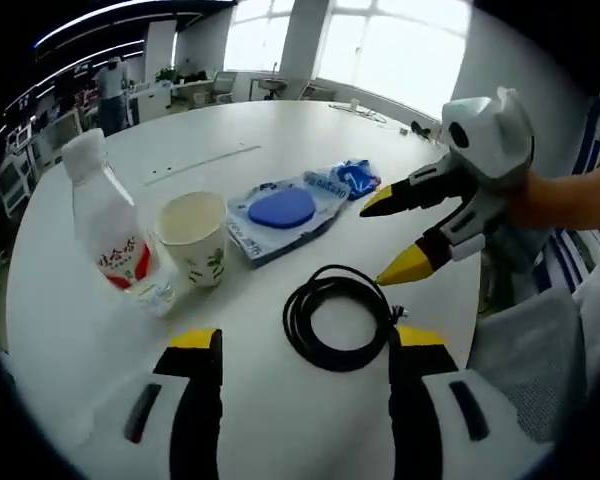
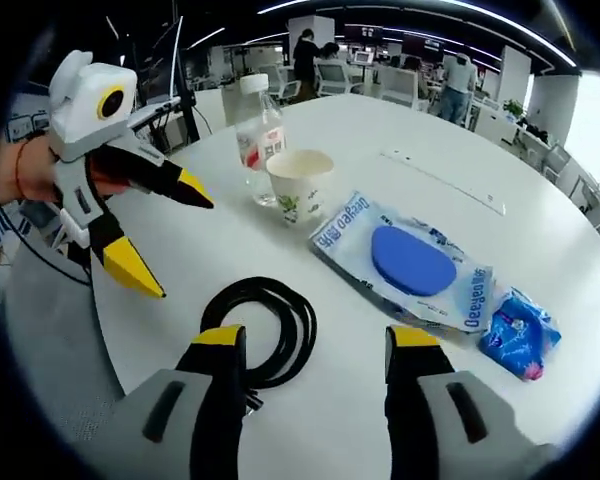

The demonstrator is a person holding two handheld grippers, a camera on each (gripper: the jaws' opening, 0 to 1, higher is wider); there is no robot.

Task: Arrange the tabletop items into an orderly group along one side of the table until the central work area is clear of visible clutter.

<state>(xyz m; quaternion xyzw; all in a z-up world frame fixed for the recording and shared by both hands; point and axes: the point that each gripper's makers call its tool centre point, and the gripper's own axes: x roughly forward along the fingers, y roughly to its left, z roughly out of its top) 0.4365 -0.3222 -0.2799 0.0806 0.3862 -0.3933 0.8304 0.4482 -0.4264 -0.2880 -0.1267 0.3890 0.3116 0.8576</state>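
Jaws of the left gripper (image 1: 305, 350) stand wide apart with nothing between them, their yellow-tipped black fingers rising from the bottom of the left gripper view above the round white table (image 1: 100, 370). Just ahead of them lies the coiled black cable (image 1: 340, 318), flat on the tabletop, its loop reaching toward the right-hand finger. The right gripper (image 1: 395, 232) enters this view from the right, held by a person's hand (image 1: 570, 200); its two yellow tips are spread apart and hover just above and beside the cable, gripping nothing.

In the right gripper view the right gripper (image 2: 315, 340) again shows open, empty jaws, with the black cable (image 2: 265, 330) lying beside its left-hand finger. The left gripper (image 2: 170, 235) comes in from the left, its jaws parted over the table (image 2: 540, 250).

Farther out, near the cable, rests the flat clear-and-blue plastic packet holding a blue oval pad (image 1: 285, 212) (image 2: 410, 262), with a small crumpled blue wrapper (image 1: 355, 178) (image 2: 520, 333) touching its far end. The white paper cup printed with green leaves (image 1: 195, 238) (image 2: 300, 185) stands upright beside the packet, and the clear plastic bottle with a white cap and red label (image 1: 108, 228) (image 2: 260, 135) stands upright just beside the cup.

People (image 2: 310, 55) and desks (image 2: 405, 85) show well beyond the table.
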